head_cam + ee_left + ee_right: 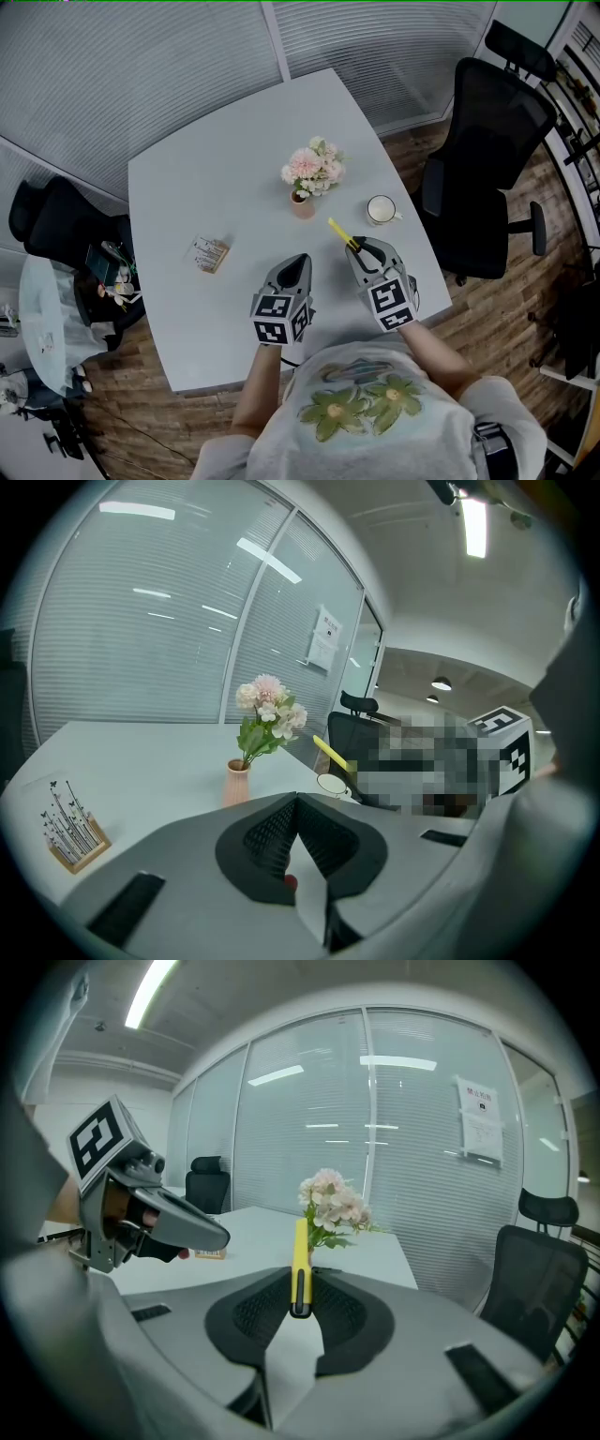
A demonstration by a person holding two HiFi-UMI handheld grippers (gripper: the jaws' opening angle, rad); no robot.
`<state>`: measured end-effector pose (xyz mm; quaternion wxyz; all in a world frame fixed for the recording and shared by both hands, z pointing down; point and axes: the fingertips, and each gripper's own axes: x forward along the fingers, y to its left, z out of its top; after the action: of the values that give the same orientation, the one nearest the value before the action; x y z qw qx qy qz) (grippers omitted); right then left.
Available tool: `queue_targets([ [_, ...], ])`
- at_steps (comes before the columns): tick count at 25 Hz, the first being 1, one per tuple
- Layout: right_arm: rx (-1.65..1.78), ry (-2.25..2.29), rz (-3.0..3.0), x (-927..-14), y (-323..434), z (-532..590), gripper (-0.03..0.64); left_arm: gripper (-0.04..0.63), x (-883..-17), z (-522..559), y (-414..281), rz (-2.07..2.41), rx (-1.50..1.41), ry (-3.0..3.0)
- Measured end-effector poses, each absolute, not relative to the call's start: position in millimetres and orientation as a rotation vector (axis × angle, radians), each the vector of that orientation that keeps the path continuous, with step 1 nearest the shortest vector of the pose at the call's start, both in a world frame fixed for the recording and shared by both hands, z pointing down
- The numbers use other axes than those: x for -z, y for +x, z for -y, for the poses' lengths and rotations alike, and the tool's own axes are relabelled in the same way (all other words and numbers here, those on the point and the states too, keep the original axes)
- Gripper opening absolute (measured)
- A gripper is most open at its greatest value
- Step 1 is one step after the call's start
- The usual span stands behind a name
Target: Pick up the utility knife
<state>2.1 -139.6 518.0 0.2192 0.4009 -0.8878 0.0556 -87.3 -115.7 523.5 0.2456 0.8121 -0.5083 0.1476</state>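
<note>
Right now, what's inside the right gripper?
The knife, yellow, clamped in the right gripper between its pads, tip sticking out toward the flowers. The pads cover part of its sides; no blade can be made out.

Nothing here can be read. A paper notice [482, 1132] hangs on the glass partition [412, 1147], and its lines are too small to make out. The small box [210, 253] on the desk [206, 178] carries print, blurred. The marker cubes [277, 319] show black-and-white square codes only. Any marking on the utility knife [300, 1258] is too small to tell.
</note>
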Motion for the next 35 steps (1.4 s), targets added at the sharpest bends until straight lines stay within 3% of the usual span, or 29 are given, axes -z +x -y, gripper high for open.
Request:
queue_targets([
  [35, -0.097, 1.108, 2.616, -466.5, -14.3, 133.9, 0.071, 0.002, -522.1, 114.7, -80.6, 1.386, -0.401, 2.222],
])
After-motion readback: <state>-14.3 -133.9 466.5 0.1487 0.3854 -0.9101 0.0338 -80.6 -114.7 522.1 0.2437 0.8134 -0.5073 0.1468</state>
